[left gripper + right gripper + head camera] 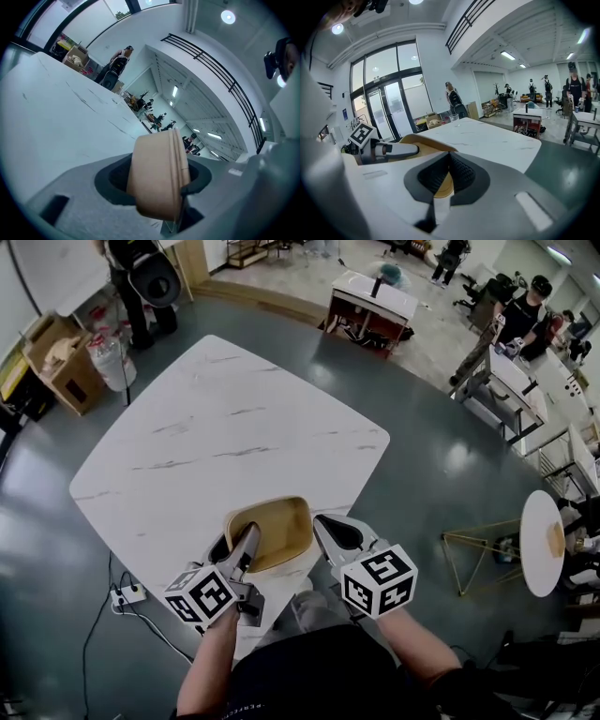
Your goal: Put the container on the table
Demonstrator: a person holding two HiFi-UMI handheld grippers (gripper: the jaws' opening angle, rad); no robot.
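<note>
The container (274,532), a shallow tan paper tub, hangs between the two grippers over the near edge of the white marble table (225,423). I can't tell whether its base touches the top yet. The left gripper (246,542) has its jaws closed on the left wall of the tub, at a middling width with the tan side filling the gap. The right gripper (328,529) has its jaws pinched narrow on the thin rim opposite.

To set it down well, I'd say both hands should carry it further in over the table, keep the tub level, and lower it together until the base sits flat. Only then should they let go, both at once, so it doesn't tip. A spot well in from the edge looks safest.

Nothing lies on the table in the way. Around it are a cardboard box (58,357) at the far left, a power strip (128,594) with its cable on the floor, a gold wire frame (476,554), a small round side table (542,542), and people standing farther off.
</note>
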